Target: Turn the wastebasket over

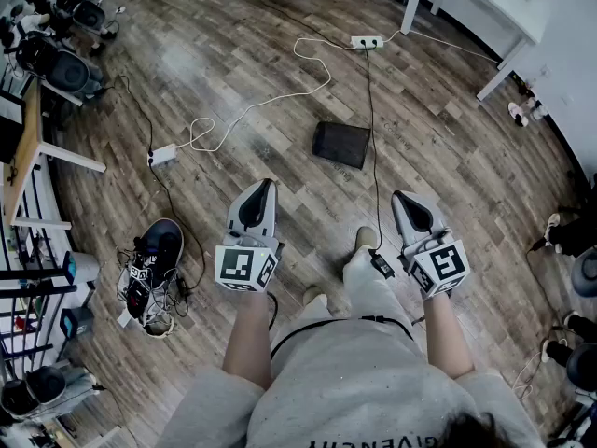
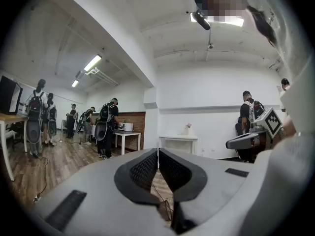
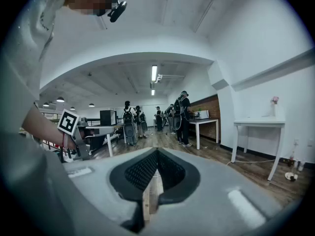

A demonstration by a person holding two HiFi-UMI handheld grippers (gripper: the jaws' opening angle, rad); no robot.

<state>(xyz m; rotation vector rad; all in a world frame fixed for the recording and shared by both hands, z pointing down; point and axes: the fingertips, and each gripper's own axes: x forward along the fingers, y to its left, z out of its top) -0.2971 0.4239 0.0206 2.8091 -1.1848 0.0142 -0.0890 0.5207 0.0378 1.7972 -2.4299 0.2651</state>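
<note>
Head view looks down on a person standing on the wood floor. The wastebasket, a dark boxy shape, lies on the boards ahead of both tools and is touched by neither. Its long side runs roughly across the picture, slightly tilted.

The left hand-held gripper sits below and left of the wastebasket, and the right hand-held gripper below and right of it. The wastebasket therefore lies forward and between them, and neither looks clearly nearer.

Left gripper view shows that tool's jaws pressed together at the tips with nothing between them, and right gripper view shows the same. A black cable runs along the floor just beside the wastebasket's right edge.

I judge the reach has not begun: both tools must go forward, go down and open before any flip.
</note>
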